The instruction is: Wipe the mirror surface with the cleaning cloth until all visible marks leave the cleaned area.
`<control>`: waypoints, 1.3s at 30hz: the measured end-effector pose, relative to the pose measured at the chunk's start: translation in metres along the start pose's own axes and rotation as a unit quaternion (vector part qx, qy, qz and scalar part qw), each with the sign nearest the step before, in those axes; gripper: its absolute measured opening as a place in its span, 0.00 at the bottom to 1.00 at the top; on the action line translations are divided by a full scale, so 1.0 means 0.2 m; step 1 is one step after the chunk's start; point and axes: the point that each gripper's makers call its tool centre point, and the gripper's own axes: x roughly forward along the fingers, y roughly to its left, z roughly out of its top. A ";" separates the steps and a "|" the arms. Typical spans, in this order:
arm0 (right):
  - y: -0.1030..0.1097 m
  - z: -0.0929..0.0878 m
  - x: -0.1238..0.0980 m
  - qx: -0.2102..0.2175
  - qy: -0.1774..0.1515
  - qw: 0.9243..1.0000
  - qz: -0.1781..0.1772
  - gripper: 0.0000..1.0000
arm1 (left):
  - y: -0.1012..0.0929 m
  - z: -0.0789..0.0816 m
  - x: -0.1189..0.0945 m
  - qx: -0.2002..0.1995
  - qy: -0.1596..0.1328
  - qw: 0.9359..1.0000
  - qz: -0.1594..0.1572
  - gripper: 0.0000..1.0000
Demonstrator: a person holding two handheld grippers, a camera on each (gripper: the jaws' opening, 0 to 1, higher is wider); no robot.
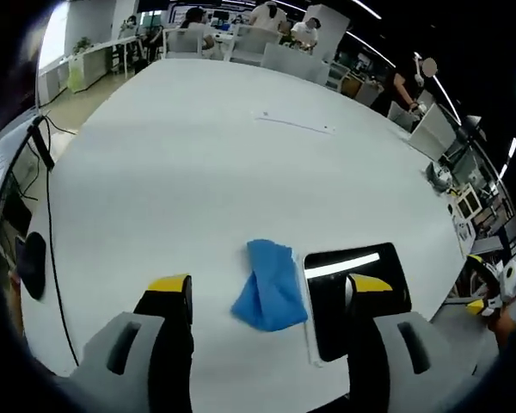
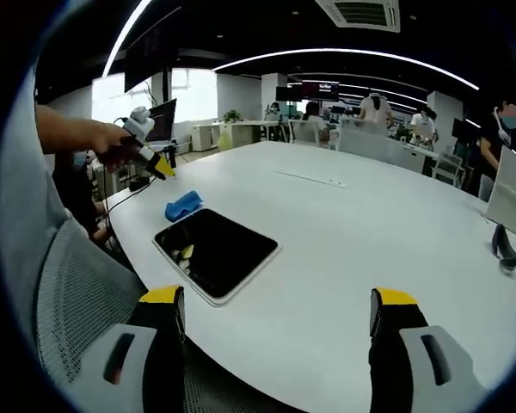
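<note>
A crumpled blue cleaning cloth (image 1: 271, 288) lies on the white table (image 1: 198, 172), touching the left edge of a flat dark mirror (image 1: 357, 301) with a white frame. My left gripper (image 1: 270, 286) hovers over the cloth, open, with nothing between its yellow-tipped jaws. In the right gripper view the mirror (image 2: 217, 249) lies near the table's edge with the cloth (image 2: 182, 206) at its far left corner. A hand holds the left gripper (image 2: 159, 162) above the cloth. My right gripper (image 2: 279, 298) stands open and empty, back from the table's near edge; it also shows as the right gripper (image 1: 477, 282) at the side.
A black cable (image 1: 47, 215) and a dark round object (image 1: 32, 262) lie along the table's left edge. A thin white strip (image 1: 294, 123) lies mid-table. A grey mesh chair (image 2: 77, 292) stands by the near edge. Chairs, monitors and people sit around the far side.
</note>
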 end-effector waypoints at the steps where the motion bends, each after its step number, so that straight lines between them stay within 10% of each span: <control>1: 0.00 0.00 0.00 0.000 0.000 1.000 -0.001 0.86 | 0.00 -0.01 0.02 0.002 0.003 1.000 0.002 0.63; 16: -0.01 0.06 -0.01 0.056 -0.033 0.998 0.022 0.90 | -0.03 -0.17 0.25 0.000 0.032 0.999 0.006 0.33; 20: 0.02 0.04 0.00 0.048 -0.022 0.998 0.026 0.90 | 0.00 -0.16 0.27 -0.025 0.032 0.999 0.014 0.07; 34: 0.03 0.02 0.01 0.045 -0.011 0.999 0.029 0.89 | 0.02 -0.20 0.33 0.027 0.040 0.999 0.011 0.05; 39: 0.03 0.02 0.01 0.045 -0.011 0.999 0.030 0.88 | 0.01 -0.19 0.32 -0.027 0.039 0.999 0.013 0.04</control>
